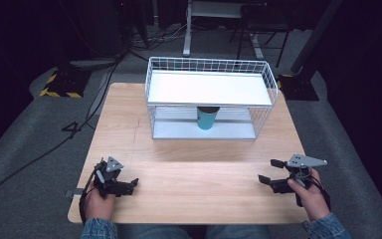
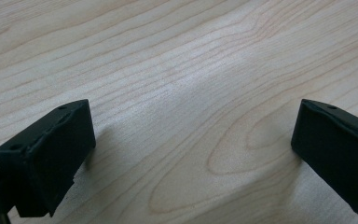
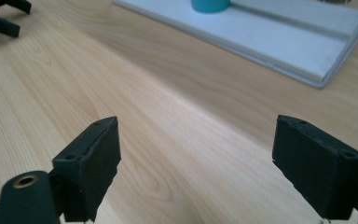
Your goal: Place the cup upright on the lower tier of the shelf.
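A teal cup (image 1: 206,119) with a dark top stands on the lower shelf of a white wire rack (image 1: 211,89) at the back middle of the wooden table (image 1: 189,174). My left gripper (image 1: 128,179) rests near the front left corner, held by a hand. Its jaws are wide apart over bare wood in the left gripper view (image 2: 193,149). My right gripper (image 1: 270,171) sits near the front right, open, with nothing between its jaws (image 3: 196,158). The right gripper view shows the teal cup (image 3: 209,4) on the rack's lower shelf (image 3: 279,42), far ahead.
The rack's upper shelf (image 1: 209,87) is a bare white board above the cup. Bare wood lies between both grippers and the rack. Cables, a hazard-striped base (image 1: 62,84) and desk legs stand on the grey floor beyond the table.
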{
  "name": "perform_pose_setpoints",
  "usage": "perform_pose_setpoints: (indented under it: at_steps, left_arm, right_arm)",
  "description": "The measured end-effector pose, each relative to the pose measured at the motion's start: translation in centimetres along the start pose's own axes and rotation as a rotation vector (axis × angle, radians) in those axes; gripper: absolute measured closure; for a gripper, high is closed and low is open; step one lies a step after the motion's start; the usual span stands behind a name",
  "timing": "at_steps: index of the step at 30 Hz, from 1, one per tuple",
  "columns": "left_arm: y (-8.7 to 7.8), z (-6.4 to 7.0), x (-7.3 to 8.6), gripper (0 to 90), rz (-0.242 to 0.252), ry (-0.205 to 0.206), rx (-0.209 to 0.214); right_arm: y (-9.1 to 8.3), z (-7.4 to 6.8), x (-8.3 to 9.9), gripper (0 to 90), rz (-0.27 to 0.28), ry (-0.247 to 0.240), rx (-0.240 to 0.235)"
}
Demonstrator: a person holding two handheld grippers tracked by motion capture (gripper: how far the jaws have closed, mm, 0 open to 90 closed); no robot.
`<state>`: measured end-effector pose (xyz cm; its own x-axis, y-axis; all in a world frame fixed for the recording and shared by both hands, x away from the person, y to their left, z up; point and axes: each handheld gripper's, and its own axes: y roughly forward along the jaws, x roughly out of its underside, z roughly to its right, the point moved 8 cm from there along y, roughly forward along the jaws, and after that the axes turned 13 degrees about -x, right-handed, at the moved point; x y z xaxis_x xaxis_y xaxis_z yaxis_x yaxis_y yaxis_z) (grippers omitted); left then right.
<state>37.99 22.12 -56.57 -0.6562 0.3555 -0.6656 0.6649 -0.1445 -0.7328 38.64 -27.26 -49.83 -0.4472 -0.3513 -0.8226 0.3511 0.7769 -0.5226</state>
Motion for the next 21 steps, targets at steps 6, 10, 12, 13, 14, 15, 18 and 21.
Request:
perform_pose_setpoints:
  at_steps: [6,10,12,13,14,15,18,21]
  left_arm:
    - [0.0,0.0,0.0,0.1,0.001,-0.002,-0.003]
    - [0.1,0.0,-0.1,0.1,0.001,0.001,-0.002]
    - [0.1,0.0,-0.1,0.1,0.001,0.001,-0.002]
    - [0.1,0.0,-0.1,0.1,0.001,-0.001,-0.002]
    - [0.1,0.0,-0.1,0.1,0.001,0.001,-0.001]
    - [0.1,0.0,-0.1,0.1,0.001,0.001,-0.001]
    - [0.1,0.0,-0.1,0.1,0.001,0.001,-0.001]
    - [0.1,0.0,-0.1,0.1,0.0,0.001,0.0]
  right_arm:
    - [0.1,1.2,3.5,15.8,-0.047,0.055,0.032]
    - [0.0,1.6,4.8,15.8,-0.071,0.065,0.064]
    - [0.0,1.6,5.1,15.8,-0.077,0.06,0.078]
    - [0.1,1.6,5.3,15.9,-0.084,0.059,0.08]
    - [0.2,1.5,5.5,15.8,-0.09,0.062,0.078]
    - [0.4,1.5,5.6,15.9,-0.097,0.063,0.075]
    - [0.6,1.5,5.9,15.9,-0.113,0.054,0.081]
    - [0.7,1.6,6.1,15.8,-0.129,0.047,0.08]
